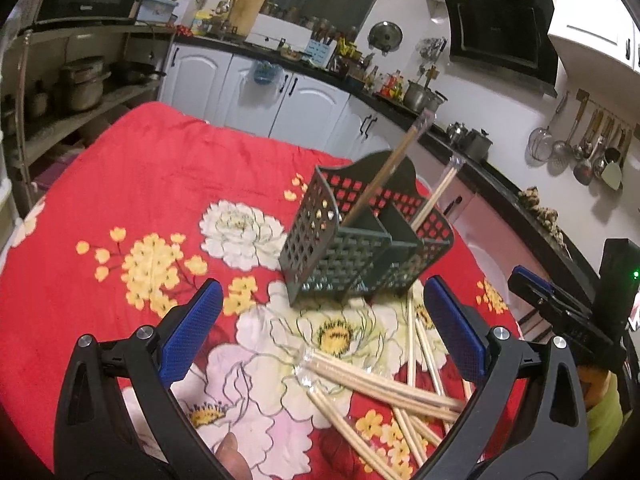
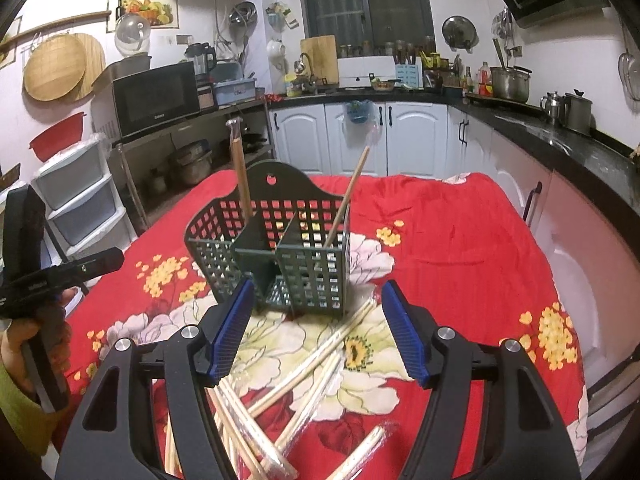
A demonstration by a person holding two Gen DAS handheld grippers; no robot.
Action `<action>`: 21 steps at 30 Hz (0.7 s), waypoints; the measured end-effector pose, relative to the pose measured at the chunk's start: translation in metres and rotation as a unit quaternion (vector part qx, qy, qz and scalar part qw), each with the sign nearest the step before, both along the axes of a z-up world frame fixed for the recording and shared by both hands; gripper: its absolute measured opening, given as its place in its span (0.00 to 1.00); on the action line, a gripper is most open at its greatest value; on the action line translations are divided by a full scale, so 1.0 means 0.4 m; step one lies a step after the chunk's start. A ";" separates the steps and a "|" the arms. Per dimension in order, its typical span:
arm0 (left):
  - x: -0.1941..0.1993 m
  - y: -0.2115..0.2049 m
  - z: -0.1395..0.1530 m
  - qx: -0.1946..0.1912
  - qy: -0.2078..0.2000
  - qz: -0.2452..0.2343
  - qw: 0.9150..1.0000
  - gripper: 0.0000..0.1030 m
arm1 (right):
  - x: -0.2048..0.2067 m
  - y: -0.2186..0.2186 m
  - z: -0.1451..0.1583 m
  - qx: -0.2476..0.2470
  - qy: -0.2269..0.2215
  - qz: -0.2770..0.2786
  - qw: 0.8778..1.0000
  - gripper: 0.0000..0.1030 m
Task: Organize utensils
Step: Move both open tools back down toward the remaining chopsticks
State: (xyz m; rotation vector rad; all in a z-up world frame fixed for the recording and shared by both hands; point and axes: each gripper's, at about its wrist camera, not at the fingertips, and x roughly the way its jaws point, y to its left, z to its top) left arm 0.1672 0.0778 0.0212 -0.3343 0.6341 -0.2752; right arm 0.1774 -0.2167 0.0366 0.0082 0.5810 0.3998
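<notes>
You are holding both grippers, left gripper (image 1: 322,328) and right gripper (image 2: 316,330), spread wide and carrying nothing. The wrapped chopsticks (image 2: 320,364) are lying scattered just beneath them, and the green basket (image 2: 276,252) is standing ahead, ready for sorting pairs upright.

A red floral tablecloth (image 2: 460,240) is covering the table, while a black microwave (image 2: 154,98) is sitting on a shelf, white cabinet doors (image 2: 416,136) are lining the counter, and a steel pot (image 2: 510,82) is resting there.
</notes>
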 end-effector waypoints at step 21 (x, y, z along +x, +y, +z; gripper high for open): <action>-0.001 -0.072 -0.157 0.028 0.097 -0.069 0.992 0.58 | -0.131 -0.023 -0.148 -0.013 0.091 0.020 0.996 0.49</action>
